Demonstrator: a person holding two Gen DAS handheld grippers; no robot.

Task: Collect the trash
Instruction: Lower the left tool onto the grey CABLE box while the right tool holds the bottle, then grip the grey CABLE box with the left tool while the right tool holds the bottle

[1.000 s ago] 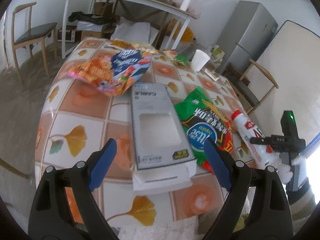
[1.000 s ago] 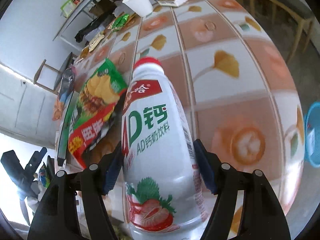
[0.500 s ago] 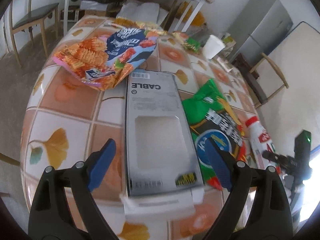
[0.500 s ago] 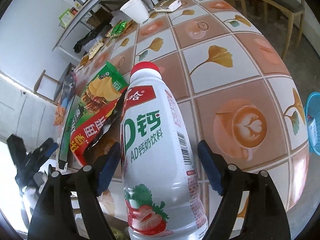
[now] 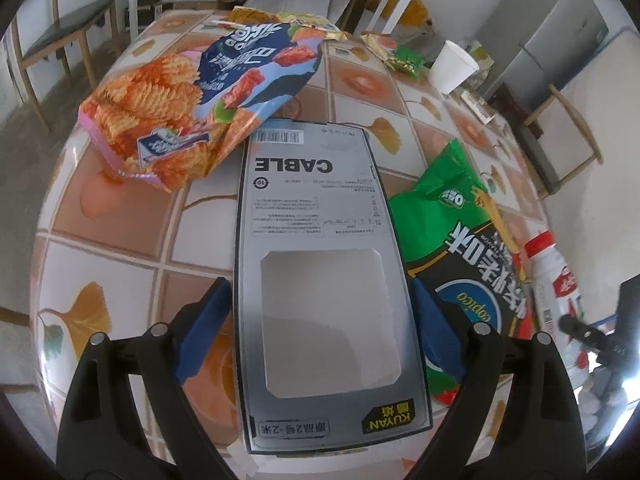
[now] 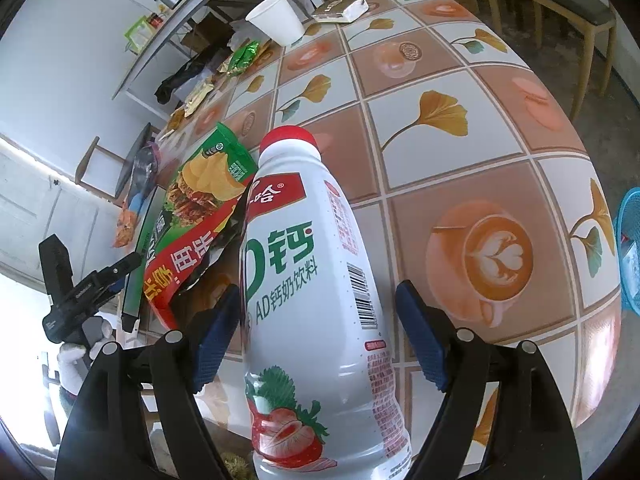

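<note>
**Left claw astride the cable box; right claw astride the drink bottle.**

The flat grey cardboard box printed "CABLE" (image 5: 316,216) lies on the tiled-pattern bench (image 5: 116,256), its long axis running near to far, in line with the left claw (image 5: 322,332), whose blue pads stand open along the box's two long edges at its near end, not visibly pressing. The white plastic bottle with a red cap (image 6: 308,280) lies between the pads of the right claw (image 6: 316,336), cap pointing far; a gap shows beside the right pad, so it is spread, not gripping. Each hand is nearest its own item; closing across the short axis seems the likely next move.
</note>
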